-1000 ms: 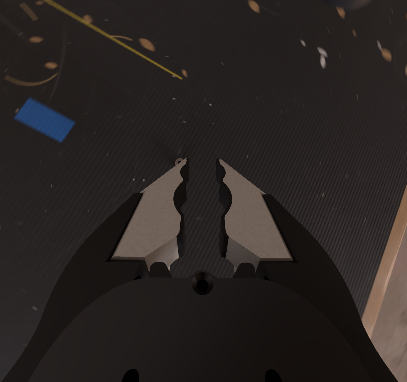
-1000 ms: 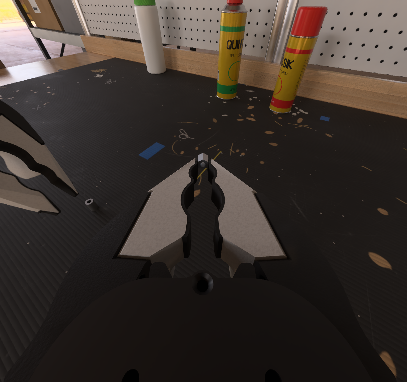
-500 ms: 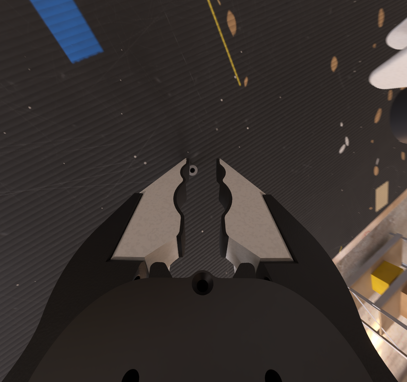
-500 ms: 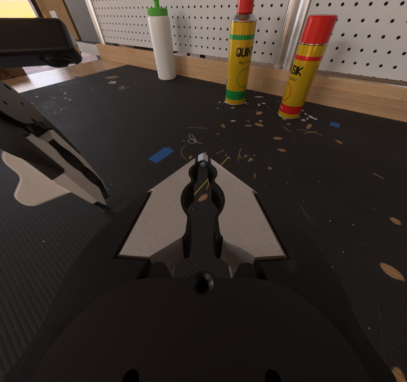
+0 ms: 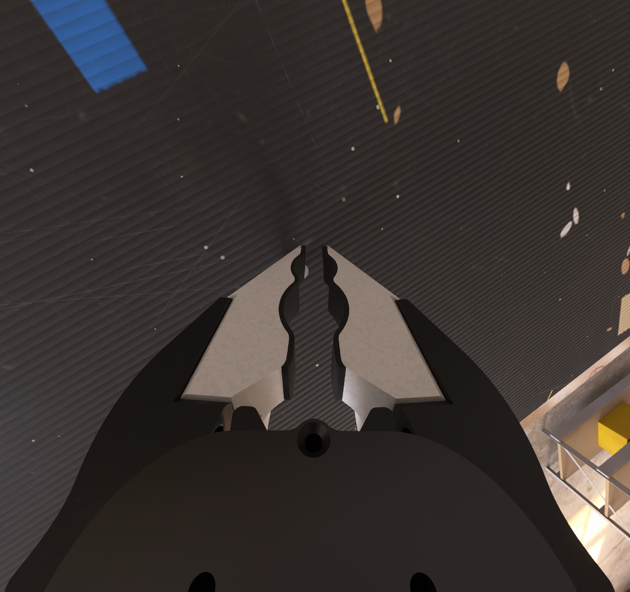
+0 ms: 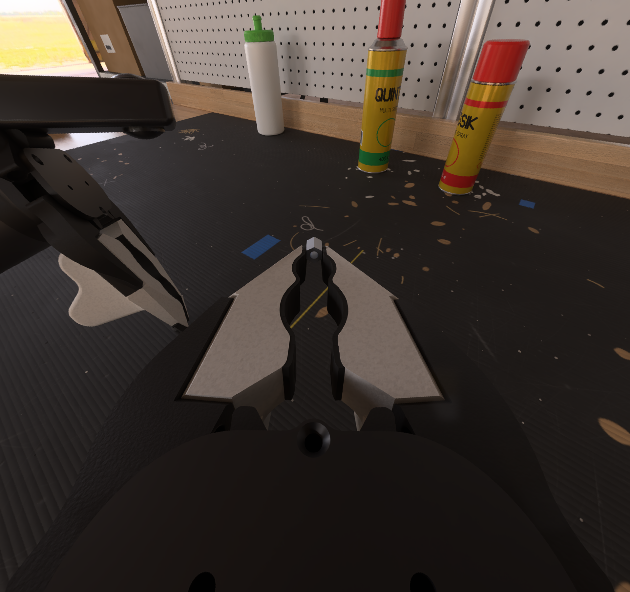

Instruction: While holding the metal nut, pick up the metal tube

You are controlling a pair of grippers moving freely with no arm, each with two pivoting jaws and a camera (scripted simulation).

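My right gripper [image 6: 313, 251] is shut on the small silver hex metal nut [image 6: 313, 247] at its fingertips, held above the black mat [image 6: 443, 302]. My left gripper [image 5: 313, 250] points steeply down at the mat [image 5: 170, 200], its jaws narrowed to a small gap. The metal tube [image 5: 305, 271] shows only as a pale sliver between the fingers, against the left finger; the right finger stands slightly apart from it. In the right wrist view the left gripper [image 6: 180, 323] stands at the left with its tips on the mat; the tube is hidden there.
A white bottle with a green cap [image 6: 264, 87] and two yellow spray cans [image 6: 383, 98] [image 6: 484, 122] stand against the pegboard wall. Blue tape [image 6: 260, 246] [image 5: 78, 19] and wood chips lie on the mat. The mat's edge [image 5: 579, 388] lies at lower right.
My left gripper has dropped closer to the mat over the tube and its jaws have narrowed around it. My right gripper still holds the nut and has drawn back slightly.
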